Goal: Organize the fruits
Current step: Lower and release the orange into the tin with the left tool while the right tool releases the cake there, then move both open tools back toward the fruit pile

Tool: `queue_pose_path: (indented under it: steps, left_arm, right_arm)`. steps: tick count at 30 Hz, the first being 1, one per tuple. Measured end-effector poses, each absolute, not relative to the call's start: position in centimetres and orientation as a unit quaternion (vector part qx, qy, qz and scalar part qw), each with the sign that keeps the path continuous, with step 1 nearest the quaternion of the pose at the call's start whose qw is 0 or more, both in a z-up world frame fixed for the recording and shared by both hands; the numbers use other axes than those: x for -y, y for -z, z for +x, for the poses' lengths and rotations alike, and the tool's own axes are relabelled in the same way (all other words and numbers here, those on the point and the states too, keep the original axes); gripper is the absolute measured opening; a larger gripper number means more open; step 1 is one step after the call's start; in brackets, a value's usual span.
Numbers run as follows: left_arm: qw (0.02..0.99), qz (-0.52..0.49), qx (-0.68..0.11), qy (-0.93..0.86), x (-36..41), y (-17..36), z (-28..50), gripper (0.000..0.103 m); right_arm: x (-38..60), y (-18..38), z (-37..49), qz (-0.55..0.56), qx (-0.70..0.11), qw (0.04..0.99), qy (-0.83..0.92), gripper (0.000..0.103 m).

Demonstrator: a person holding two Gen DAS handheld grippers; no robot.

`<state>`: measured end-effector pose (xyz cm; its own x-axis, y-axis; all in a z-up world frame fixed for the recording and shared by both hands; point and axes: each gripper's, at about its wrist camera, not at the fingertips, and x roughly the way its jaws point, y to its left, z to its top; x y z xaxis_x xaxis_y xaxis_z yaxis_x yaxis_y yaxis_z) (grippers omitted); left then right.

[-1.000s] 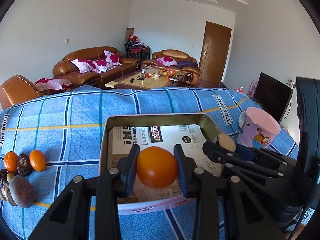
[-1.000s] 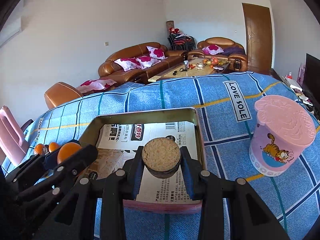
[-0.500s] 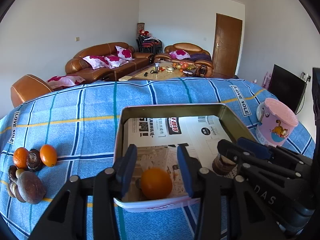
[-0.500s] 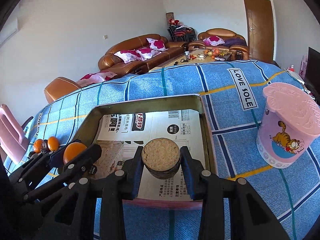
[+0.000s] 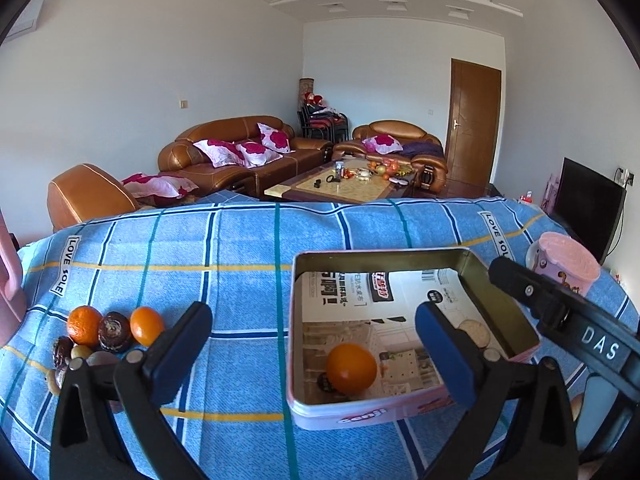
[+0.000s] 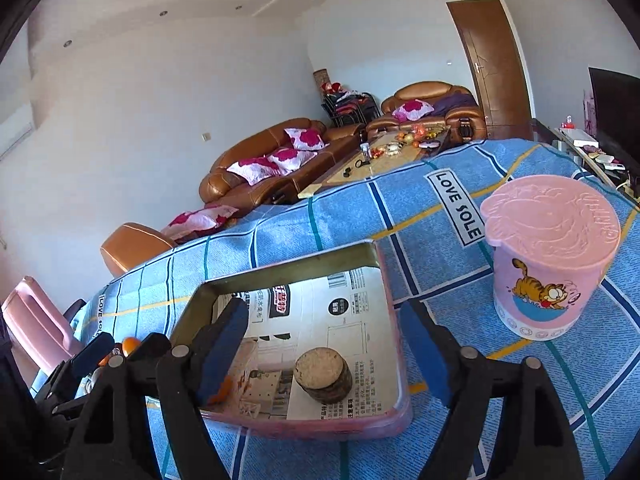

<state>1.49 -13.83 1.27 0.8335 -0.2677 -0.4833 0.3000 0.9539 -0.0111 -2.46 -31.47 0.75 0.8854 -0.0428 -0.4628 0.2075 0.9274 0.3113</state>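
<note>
A pink tin box (image 5: pixel 340 416) lined with newspaper sits on the blue checked cloth; it also shows in the right wrist view (image 6: pixel 304 424). An orange (image 5: pixel 351 368) lies loose in its near part. A brown round fruit with a tan flat top (image 6: pixel 323 374) lies in the box too, partly seen in the left wrist view (image 5: pixel 474 331). My left gripper (image 5: pixel 312 344) is open wide and empty, above the box's near left side. My right gripper (image 6: pixel 324 340) is open wide and empty, above the brown fruit. A pile of oranges and brown fruits (image 5: pixel 104 332) lies left of the box.
A pink lidded cup with a cat picture (image 6: pixel 548 256) stands right of the box, also in the left wrist view (image 5: pixel 564 262). A pink chair (image 6: pixel 36 324) is at the table's left. Sofas and a coffee table are beyond the far edge.
Both grippers opened wide: the left let the orange go into the box, and the right released the brown fruit into the box. Both have drawn back and up.
</note>
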Motion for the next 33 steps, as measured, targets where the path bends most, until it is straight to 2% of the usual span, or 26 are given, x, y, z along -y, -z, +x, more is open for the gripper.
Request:
queue_pose_path:
  steps: [5, 7, 17, 33]
  left_arm:
    - [0.965, 0.052, -0.226, 0.125, 12.8, -1.4, 0.9, 0.103]
    - [0.969, 0.060, -0.214, 0.111, 12.3, -1.4, 0.7, 0.103]
    - [0.971, 0.076, -0.207, 0.089, 10.3, -1.0, 0.3, 0.103]
    - [0.966, 0.055, -0.235, 0.089, 6.5, -0.5, 0.3, 0.103]
  right_arm:
    - [30.2, -1.9, -3.9, 0.121, -0.173, 0.970, 0.120, 0.081]
    - [29.8, -2.2, -4.3, 0.097, -0.159, 0.972, 0.140, 0.084]
    - [28.6, -1.9, -4.3, 0.071, -0.171, 0.971, 0.153, 0.085]
    - [25.9, -1.0, -4.7, 0.120, -0.211, 0.961, 0.130, 0.085]
